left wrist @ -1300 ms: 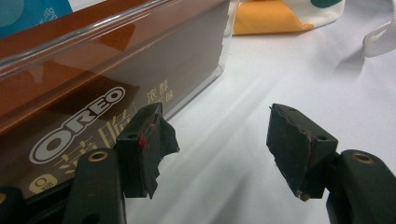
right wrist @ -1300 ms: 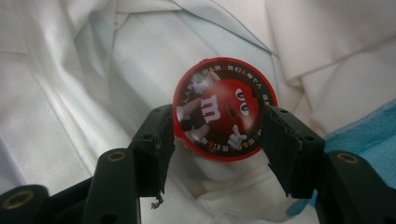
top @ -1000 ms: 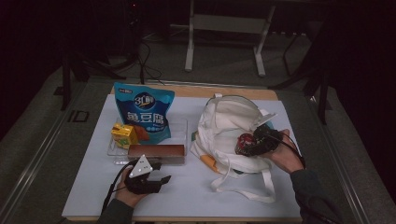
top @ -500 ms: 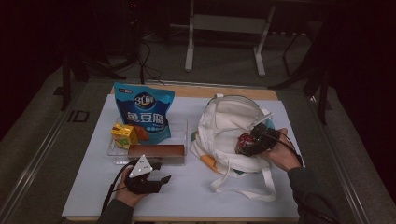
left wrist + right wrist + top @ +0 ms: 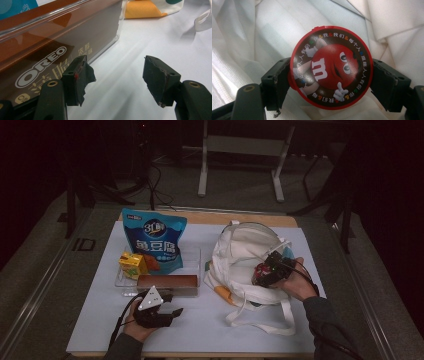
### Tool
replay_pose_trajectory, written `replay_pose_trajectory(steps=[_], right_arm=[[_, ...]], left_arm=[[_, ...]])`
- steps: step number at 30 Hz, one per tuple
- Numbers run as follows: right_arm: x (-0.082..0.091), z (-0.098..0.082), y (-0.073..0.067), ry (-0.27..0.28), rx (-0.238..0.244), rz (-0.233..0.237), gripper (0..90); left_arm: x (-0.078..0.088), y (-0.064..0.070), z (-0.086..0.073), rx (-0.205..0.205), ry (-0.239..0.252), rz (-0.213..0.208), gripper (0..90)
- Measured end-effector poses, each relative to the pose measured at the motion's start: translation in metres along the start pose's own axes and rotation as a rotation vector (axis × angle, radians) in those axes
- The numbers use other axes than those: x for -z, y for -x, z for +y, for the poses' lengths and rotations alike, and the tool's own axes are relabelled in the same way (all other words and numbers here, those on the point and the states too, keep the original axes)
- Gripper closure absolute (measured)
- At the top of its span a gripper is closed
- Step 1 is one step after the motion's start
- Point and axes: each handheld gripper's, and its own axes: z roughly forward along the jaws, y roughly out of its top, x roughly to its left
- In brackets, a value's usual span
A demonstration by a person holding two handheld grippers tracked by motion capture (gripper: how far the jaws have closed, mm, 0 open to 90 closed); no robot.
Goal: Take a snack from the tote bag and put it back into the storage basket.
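Note:
A round red M&M's tin [image 5: 330,75] stands lid-on between the jaws of my right gripper [image 5: 263,271], over the open white cloth bag [image 5: 240,255]. Those jaws have just been opening a little; both pads still sit against the tin's rim. My left gripper [image 5: 173,303] rests open on the white table cover near the front edge, with nothing between its pads. It points at a brown Oreo box [image 5: 50,50] that lies in a clear tray [image 5: 197,265], the left pad close to the tray's wall.
A blue snack bag [image 5: 154,237] and a yellow drink carton [image 5: 132,264] also sit in the tray. The cloth bag's straps [image 5: 260,317] trail toward the table's front edge. Bare cover lies between the two hands.
My right hand with the tin has shifted slightly over the bag. The left hand and its gripper have stayed put.

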Motion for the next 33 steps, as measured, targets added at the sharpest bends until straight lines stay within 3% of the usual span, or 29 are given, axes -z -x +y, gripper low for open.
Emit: replay_pose_trajectory(steps=[8,33], right_arm=[[0.0005,0.0016,-0.0002,-0.014,-0.003,-0.002,24.2],[0.0087,0.0002,-0.0029,0.027,-0.006,-0.004,24.9]], left_arm=[[0.0000,0.0000,0.0000,0.000,0.000,0.000,37.3],[0.0000,-0.0001,0.0000,0.001,0.000,0.001,37.3]])
